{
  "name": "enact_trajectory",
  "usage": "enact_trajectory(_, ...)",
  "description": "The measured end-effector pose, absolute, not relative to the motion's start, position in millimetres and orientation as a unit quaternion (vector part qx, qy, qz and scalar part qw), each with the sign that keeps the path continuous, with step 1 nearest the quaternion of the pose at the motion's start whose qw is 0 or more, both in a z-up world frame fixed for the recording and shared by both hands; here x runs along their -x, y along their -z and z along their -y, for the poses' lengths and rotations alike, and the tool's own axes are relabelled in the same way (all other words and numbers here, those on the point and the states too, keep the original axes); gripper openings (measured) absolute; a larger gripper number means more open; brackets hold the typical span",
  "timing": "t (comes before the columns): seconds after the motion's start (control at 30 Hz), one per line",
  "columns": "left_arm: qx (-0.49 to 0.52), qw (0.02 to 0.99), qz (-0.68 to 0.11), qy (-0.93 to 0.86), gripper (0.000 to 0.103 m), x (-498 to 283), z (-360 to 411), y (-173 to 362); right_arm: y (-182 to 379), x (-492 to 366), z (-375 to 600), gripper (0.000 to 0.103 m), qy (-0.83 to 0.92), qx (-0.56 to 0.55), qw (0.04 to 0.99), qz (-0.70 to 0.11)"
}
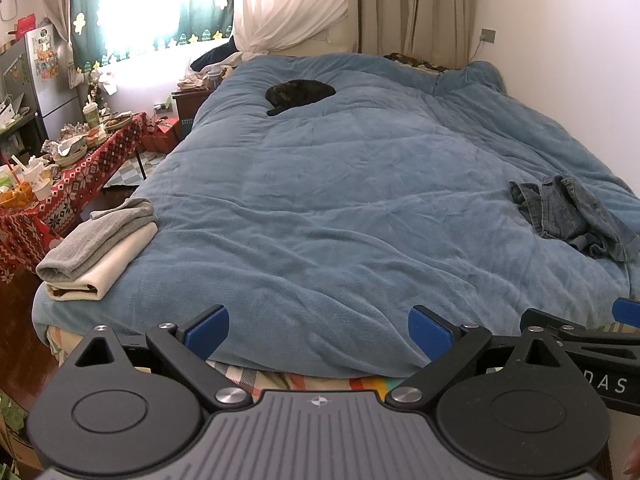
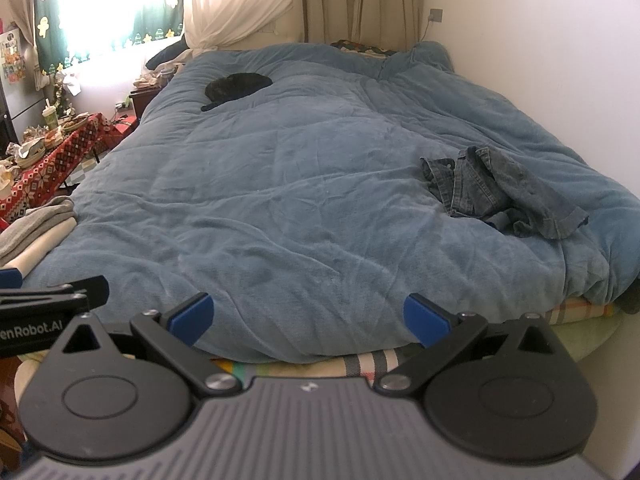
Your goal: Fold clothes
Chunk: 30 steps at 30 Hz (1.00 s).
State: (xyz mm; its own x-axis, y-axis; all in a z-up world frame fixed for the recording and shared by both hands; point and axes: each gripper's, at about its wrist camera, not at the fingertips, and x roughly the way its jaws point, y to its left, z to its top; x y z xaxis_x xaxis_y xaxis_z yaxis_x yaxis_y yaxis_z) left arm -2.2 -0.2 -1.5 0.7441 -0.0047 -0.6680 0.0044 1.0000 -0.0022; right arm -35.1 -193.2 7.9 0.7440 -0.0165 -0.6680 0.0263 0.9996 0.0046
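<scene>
Blue duvet [image 2: 312, 184]: crumpled denim shirt [image 2: 504, 192], folded grey-and-cream stack [image 1: 96, 248], dark cat [image 1: 300, 94]; left gripper [image 1: 319, 330], right gripper [image 2: 308, 318] spread wide, empty; lettering "enRobot.AI".

My right gripper [image 2: 308, 322] hangs at the foot of the bed, its blue-padded fingers [image 2: 420, 318] spread wide with nothing between them, just above the near edge of the blue duvet [image 2: 300, 184]. On the right side of the duvet lies a crumpled denim shirt [image 2: 500, 192], unfolded, sleeves tangled. At the left edge sits a stack of folded clothes [image 2: 36, 228], grey on top of cream. My left gripper [image 2: 36, 300] pokes in from the left beside me. Far up near the pillows is a dark curled shape [image 2: 236, 86], possibly a cat, though the view is too soft to tell. A cluttered table with a red patterned cloth [image 2: 48, 164] stands left of the bed.
</scene>
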Motion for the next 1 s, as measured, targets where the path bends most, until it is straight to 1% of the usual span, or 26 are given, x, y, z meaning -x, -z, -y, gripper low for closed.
enact_trajectory(1.0,-0.004,0.935,-0.355,0.003,0.097,4.0,0.4,0.9,-5.9,39.5,191.5,0.102,0.011,-0.008,0.934,-0.357)
